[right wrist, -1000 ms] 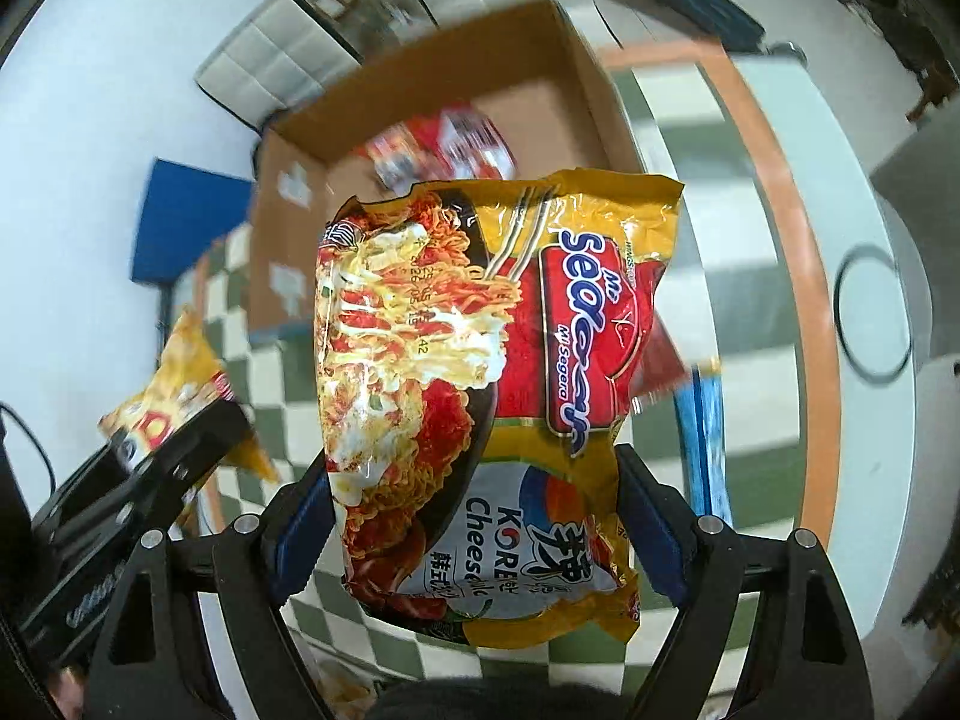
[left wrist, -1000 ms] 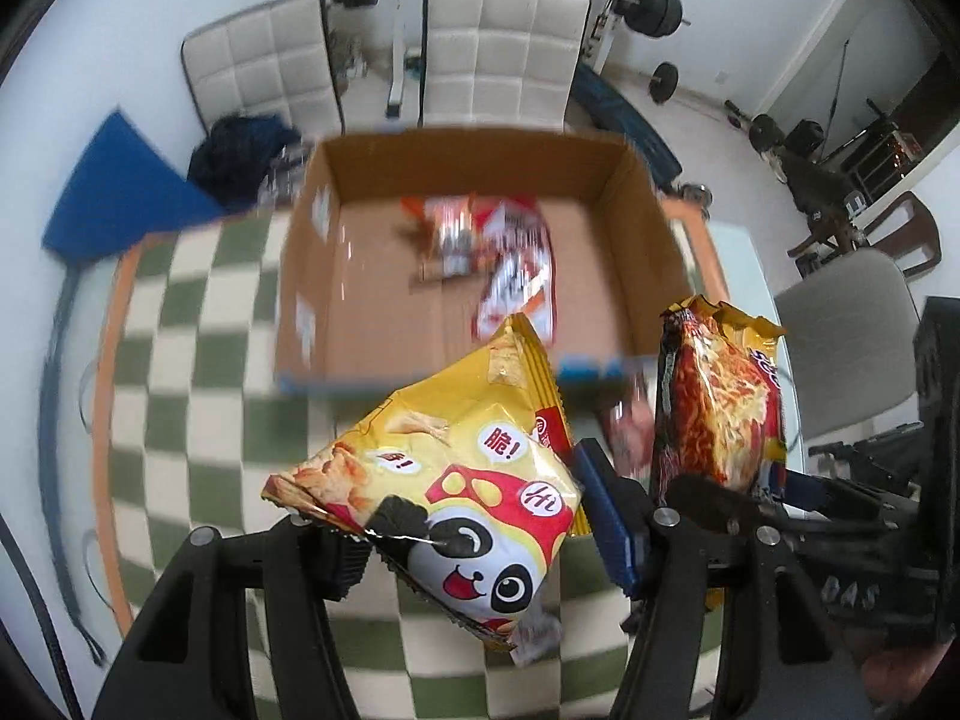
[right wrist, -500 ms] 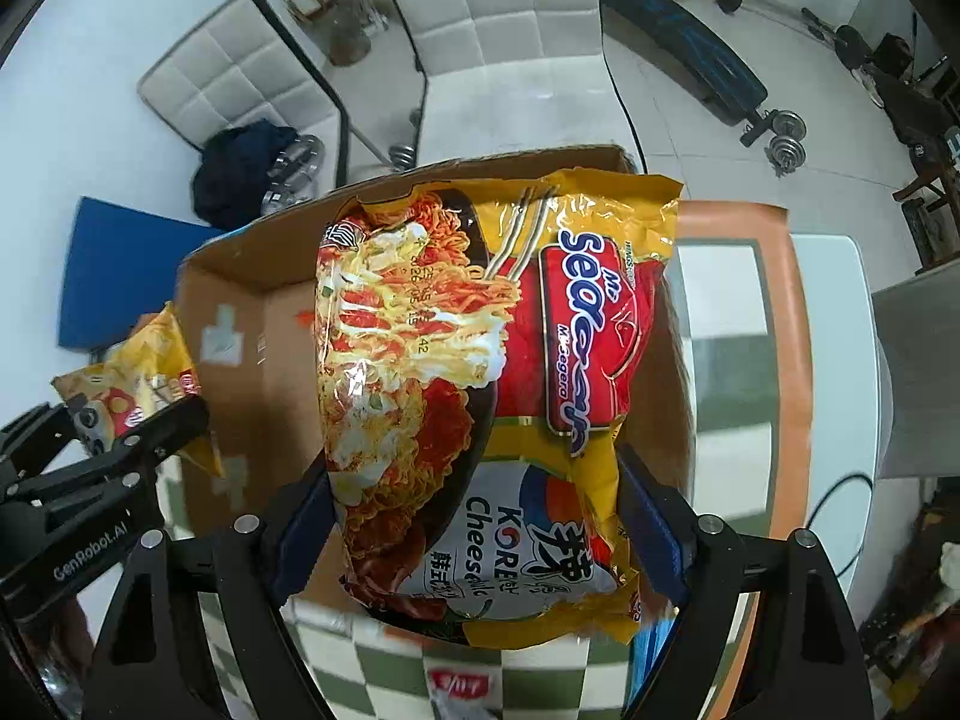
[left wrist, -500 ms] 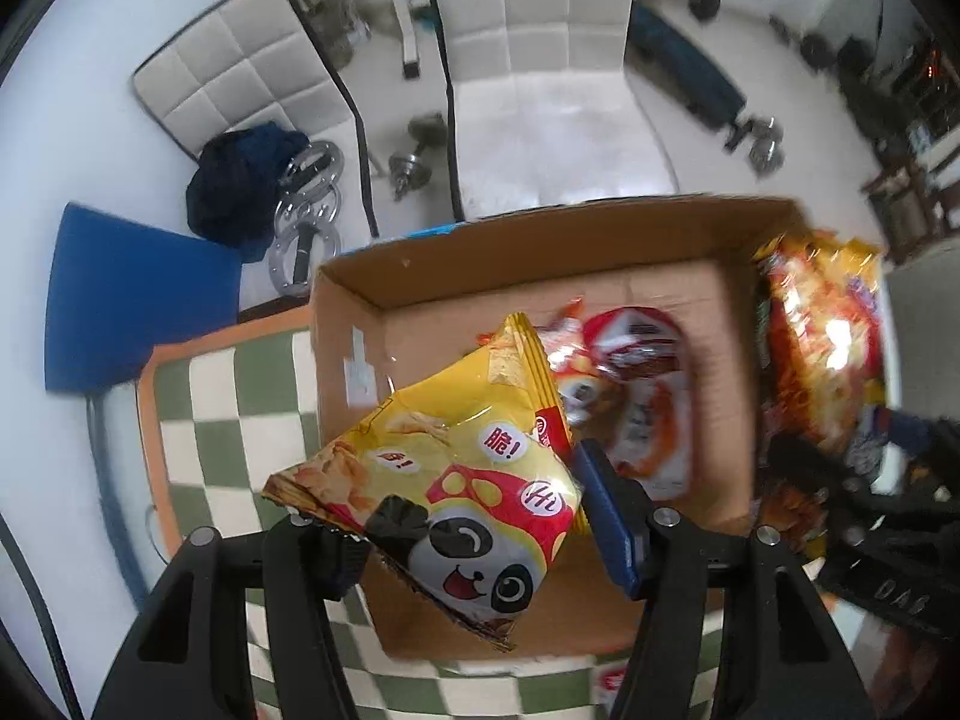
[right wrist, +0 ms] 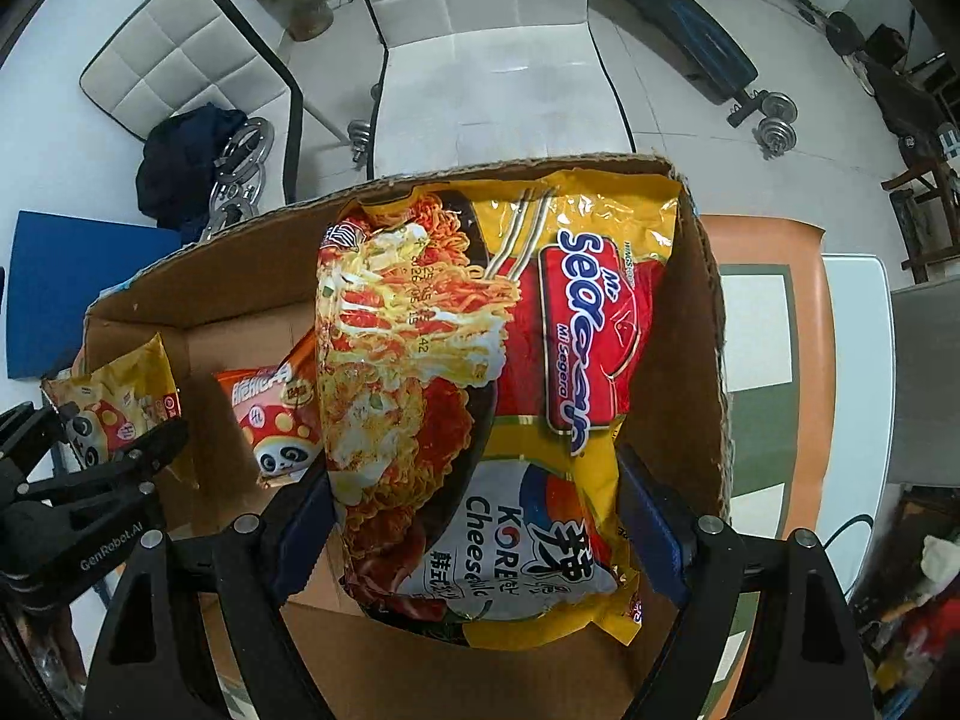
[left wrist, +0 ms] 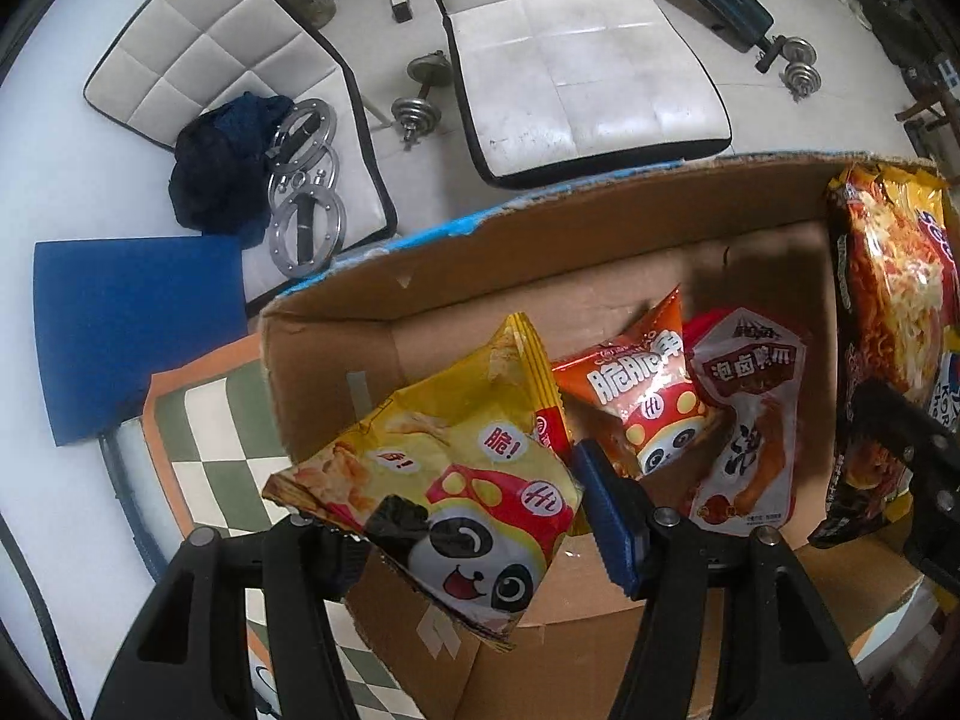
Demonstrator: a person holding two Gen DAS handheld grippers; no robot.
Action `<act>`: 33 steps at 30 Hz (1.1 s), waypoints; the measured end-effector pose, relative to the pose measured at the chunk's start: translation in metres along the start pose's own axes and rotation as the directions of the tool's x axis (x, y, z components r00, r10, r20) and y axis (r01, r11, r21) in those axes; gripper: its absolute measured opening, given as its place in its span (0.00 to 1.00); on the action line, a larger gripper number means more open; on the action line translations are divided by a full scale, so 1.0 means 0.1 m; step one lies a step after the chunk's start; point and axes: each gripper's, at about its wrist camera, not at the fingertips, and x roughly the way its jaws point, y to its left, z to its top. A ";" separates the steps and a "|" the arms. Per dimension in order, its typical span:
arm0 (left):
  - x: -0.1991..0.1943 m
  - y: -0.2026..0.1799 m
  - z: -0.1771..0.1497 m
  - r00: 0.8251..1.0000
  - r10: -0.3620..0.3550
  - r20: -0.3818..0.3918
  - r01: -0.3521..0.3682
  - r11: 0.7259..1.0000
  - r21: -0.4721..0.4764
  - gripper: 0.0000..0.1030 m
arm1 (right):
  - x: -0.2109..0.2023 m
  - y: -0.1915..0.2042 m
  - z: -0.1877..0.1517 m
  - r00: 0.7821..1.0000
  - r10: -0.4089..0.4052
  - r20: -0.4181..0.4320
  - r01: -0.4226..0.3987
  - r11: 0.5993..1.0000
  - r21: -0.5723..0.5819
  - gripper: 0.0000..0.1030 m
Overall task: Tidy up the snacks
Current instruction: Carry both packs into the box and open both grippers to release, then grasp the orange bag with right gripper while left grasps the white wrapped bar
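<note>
Over the brown cardboard box (left wrist: 420, 282), our left gripper (left wrist: 474, 510) pinched a crinkly yellow panda chip bag (left wrist: 456, 468). Our right gripper (right wrist: 474, 522) clamped a glossy noodle packet (right wrist: 480, 396); only the left view showed the duck-feet pouch (left wrist: 750, 414).

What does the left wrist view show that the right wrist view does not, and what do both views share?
Only the left wrist view shows the white and red snack packet lying on the box floor; in the right wrist view the noodle pack hides that spot. Only the right wrist view shows the noodle pack's full front and the right hand-held gripper clamped on it. Both show the cardboard box, the yellow panda bag held by the left hand-held gripper, and the orange panda packet inside the box.
</note>
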 end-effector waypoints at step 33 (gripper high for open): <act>-0.81 0.22 -0.83 0.952 -0.169 0.256 0.227 0.949 -0.220 0.93 | -0.67 0.09 -0.71 0.996 -0.014 0.087 0.021 0.997 -0.078 0.97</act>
